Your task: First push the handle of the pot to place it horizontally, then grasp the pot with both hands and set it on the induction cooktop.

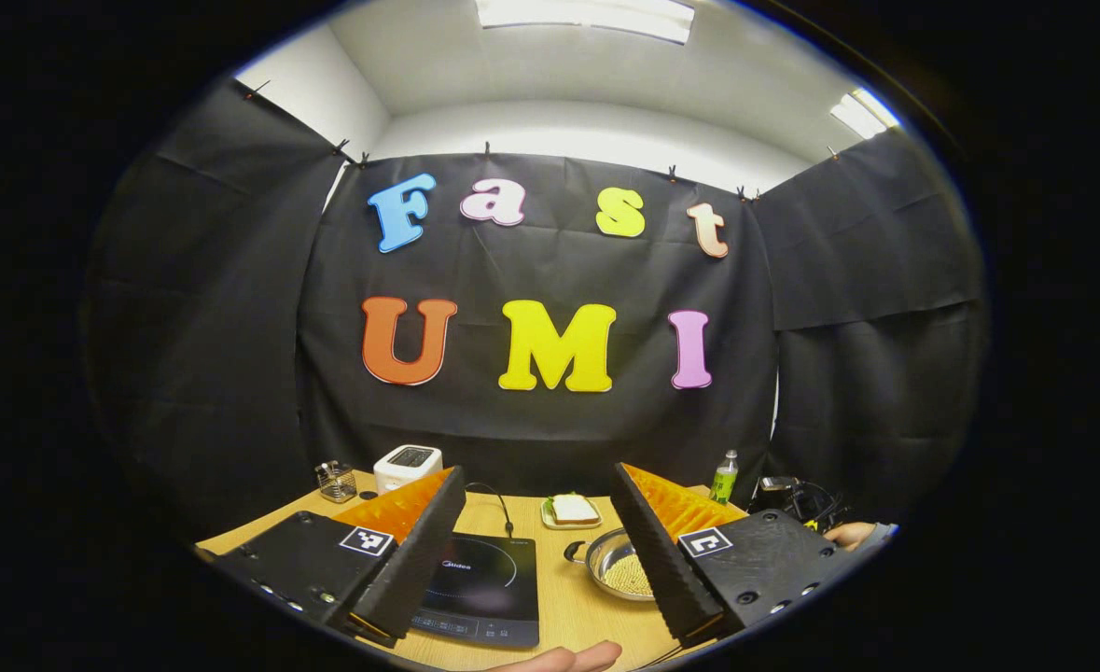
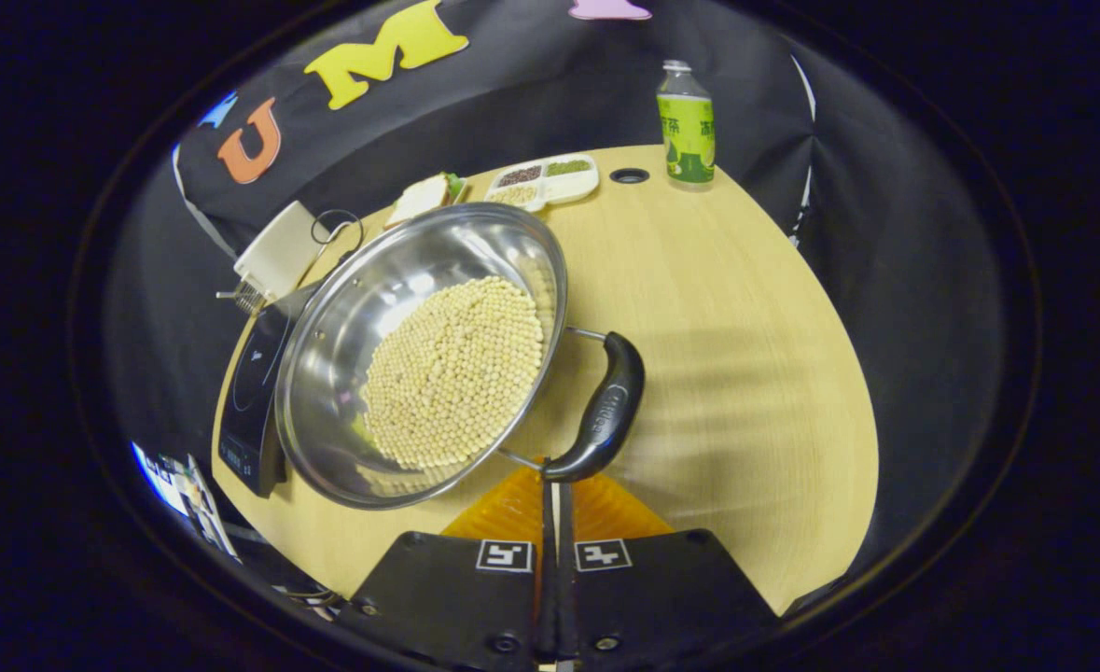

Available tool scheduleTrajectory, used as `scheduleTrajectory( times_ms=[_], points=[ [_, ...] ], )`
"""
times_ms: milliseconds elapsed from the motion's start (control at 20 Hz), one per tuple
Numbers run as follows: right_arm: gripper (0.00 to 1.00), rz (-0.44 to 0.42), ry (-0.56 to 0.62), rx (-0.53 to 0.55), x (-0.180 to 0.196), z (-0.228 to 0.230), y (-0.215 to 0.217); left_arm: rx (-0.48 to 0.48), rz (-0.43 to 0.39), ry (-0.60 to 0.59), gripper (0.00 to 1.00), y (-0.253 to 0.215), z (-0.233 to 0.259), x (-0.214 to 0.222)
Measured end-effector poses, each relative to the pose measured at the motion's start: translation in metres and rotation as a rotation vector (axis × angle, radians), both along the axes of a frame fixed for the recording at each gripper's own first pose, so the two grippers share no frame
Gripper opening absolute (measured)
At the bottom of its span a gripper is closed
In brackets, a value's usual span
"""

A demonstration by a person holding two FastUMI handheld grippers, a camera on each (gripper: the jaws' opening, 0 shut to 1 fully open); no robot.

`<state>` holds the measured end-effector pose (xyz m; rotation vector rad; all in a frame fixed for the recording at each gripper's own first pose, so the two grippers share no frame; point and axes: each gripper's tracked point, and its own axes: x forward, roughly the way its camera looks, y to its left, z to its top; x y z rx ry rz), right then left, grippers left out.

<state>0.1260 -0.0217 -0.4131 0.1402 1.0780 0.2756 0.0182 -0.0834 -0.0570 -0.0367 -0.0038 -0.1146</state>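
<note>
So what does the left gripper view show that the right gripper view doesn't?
Left gripper view: the open left tool, ceiling lights and a hand at the bottom edge. Right gripper view: the shut right tool at the black handle, plus a divided tray of grains. Both: the pot of beans, induction cooktop, sandwich plate, green bottle.

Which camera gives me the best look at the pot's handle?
The right gripper view: the black handle sits close ahead of the right gripper, on the pot. The left gripper view shows the pot small, its right side behind a finger.
</note>
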Motion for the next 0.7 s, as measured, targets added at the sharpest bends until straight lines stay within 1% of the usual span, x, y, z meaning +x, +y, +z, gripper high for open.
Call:
scheduleTrajectory(
  times_ms=[50, 100, 150, 200, 350, 550, 700],
  points=[
    [0.02, -0.007, -0.003, -0.008, 0.005, 0.000, -0.004, 0.005, -0.001, 0.007, 0.95, -0.002, -0.003, 0.001],
    [0.04, -0.014, -0.009, -0.015, 0.008, 0.002, -0.008, 0.012, -0.004, 0.012, 0.95, -0.004, -0.005, 0.002],
    [0.02, -0.017, -0.015, -0.022, 0.013, 0.003, -0.011, 0.018, -0.004, 0.015, 0.95, -0.005, -0.006, 0.003],
    [0.04, -0.027, -0.017, -0.025, 0.018, 0.003, -0.014, 0.023, -0.002, 0.020, 0.95, -0.005, -0.008, 0.004],
    [0.04, -0.049, -0.028, -0.037, 0.033, 0.004, -0.022, 0.031, 0.002, 0.035, 0.95, -0.007, -0.015, 0.007],
    [0.04, -0.080, -0.048, -0.045, 0.050, 0.005, -0.031, 0.010, 0.016, 0.071, 0.95, -0.009, -0.027, 0.015],
    [0.04, -0.095, -0.083, -0.054, 0.063, 0.011, -0.036, -0.002, 0.001, 0.092, 0.95, -0.016, -0.035, 0.023]
  ],
)
